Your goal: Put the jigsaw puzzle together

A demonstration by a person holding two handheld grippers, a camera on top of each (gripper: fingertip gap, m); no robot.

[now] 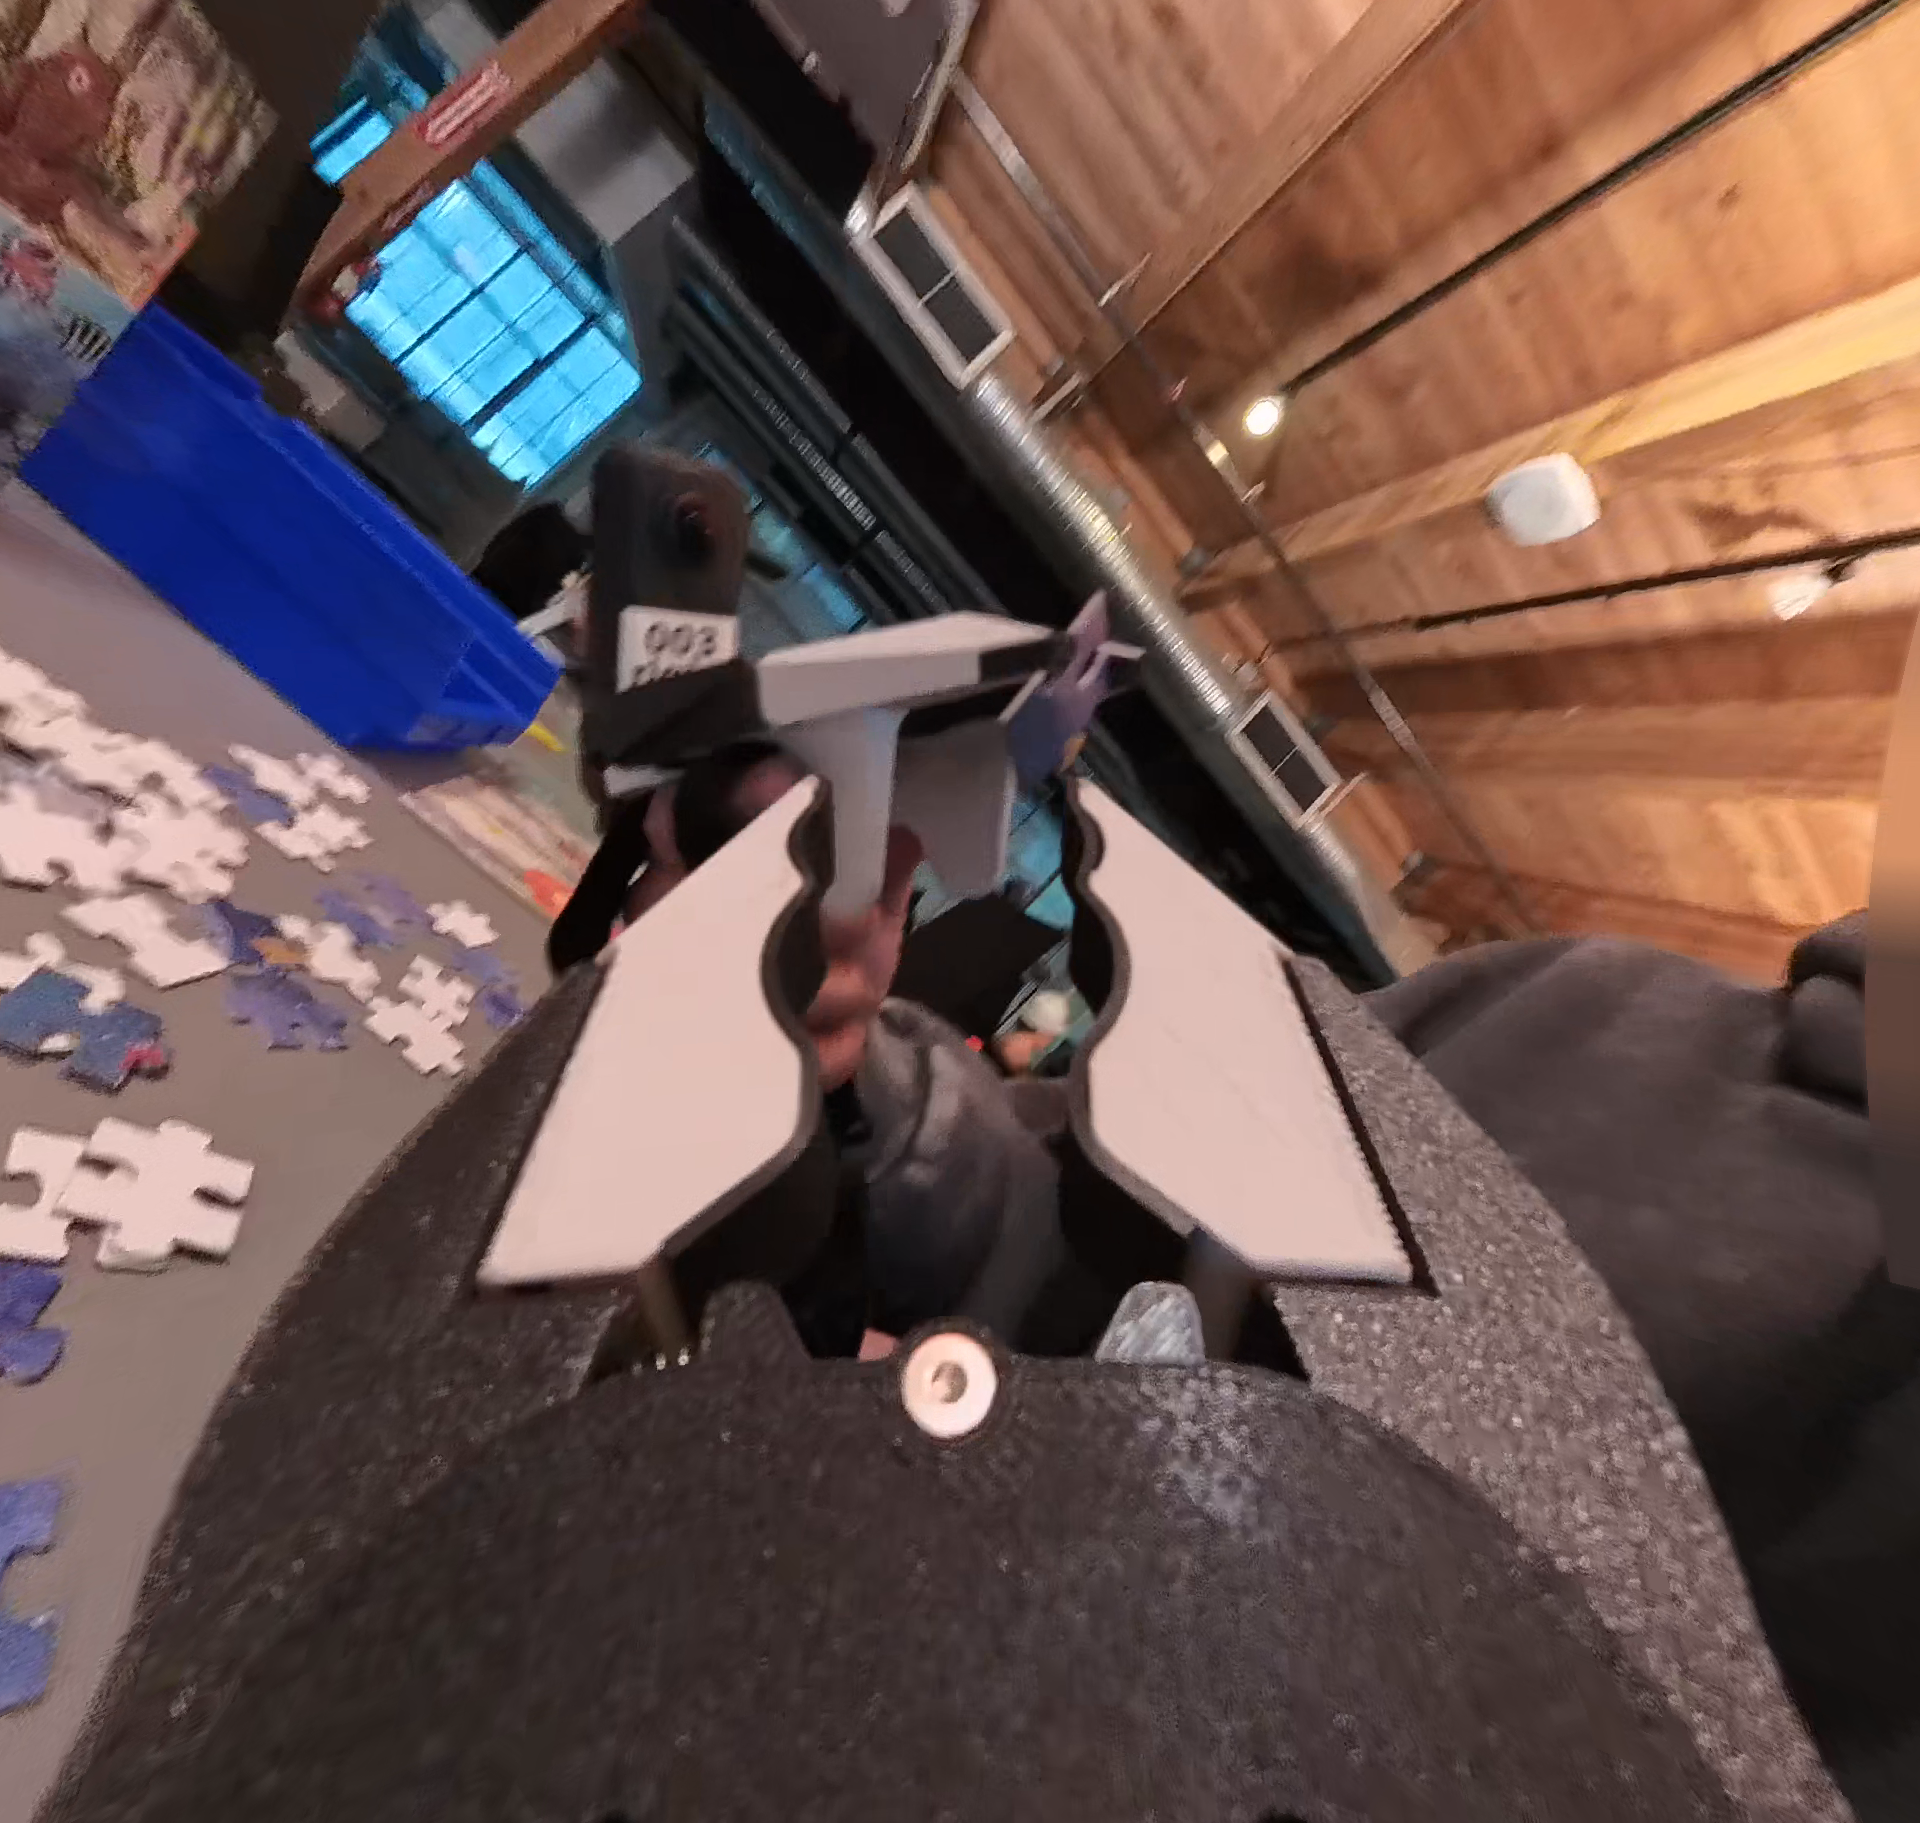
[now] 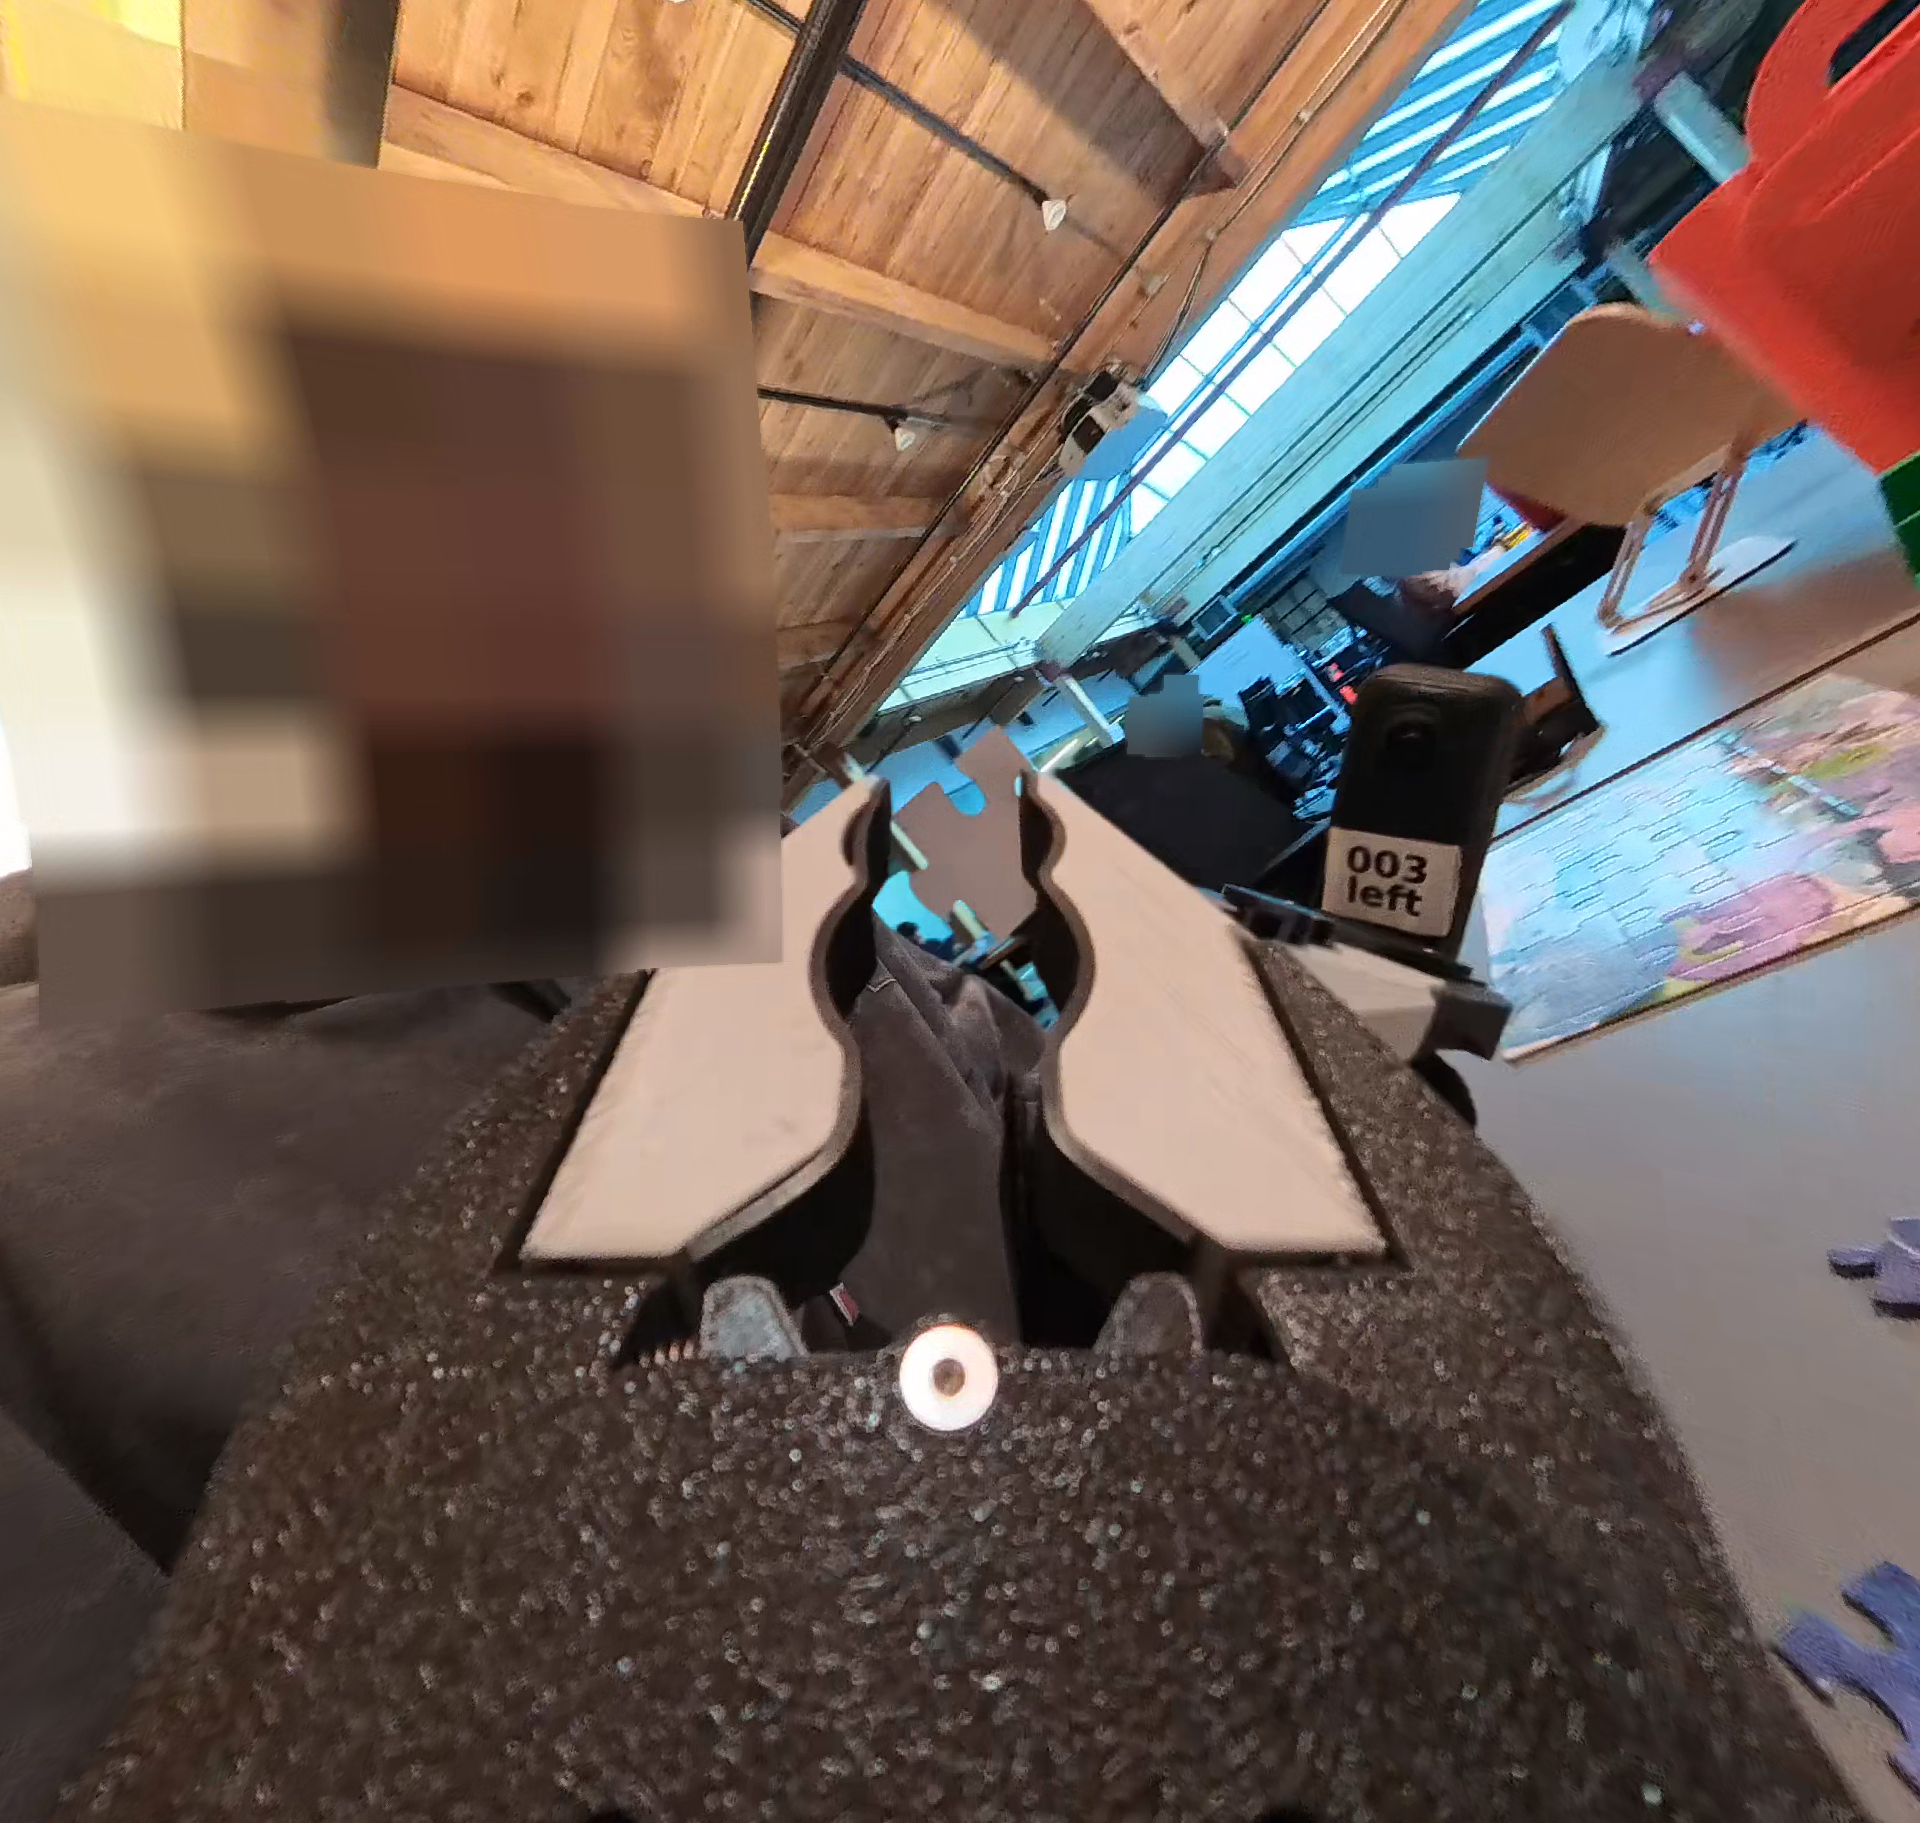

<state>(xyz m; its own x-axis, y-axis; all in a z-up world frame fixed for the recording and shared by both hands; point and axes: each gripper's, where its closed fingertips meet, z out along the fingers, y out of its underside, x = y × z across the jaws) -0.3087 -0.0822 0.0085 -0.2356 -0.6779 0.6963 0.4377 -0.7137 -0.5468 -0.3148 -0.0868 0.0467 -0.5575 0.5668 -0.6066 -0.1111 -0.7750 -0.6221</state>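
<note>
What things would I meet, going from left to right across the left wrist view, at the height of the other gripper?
Loose puzzle pieces on the grey table → blue bin → right hand-held gripper, pinching a puzzle piece → silver duct → wooden ceiling with its lamps.

Both hand-held grippers are raised off the surface (image 1: 312,1098) and face each other. Seen from the left hand-held gripper (image 1: 940,807), the right hand-held gripper (image 1: 1060,672) is straight ahead with a puzzle piece (image 1: 1049,724) between its tips. Loose pieces (image 1: 177,859) lie scattered on the surface to the left, a bin (image 1: 260,537) behind them. Seen from the right one, an assembled puzzle section (image 2: 1704,859) lies at right.
</note>
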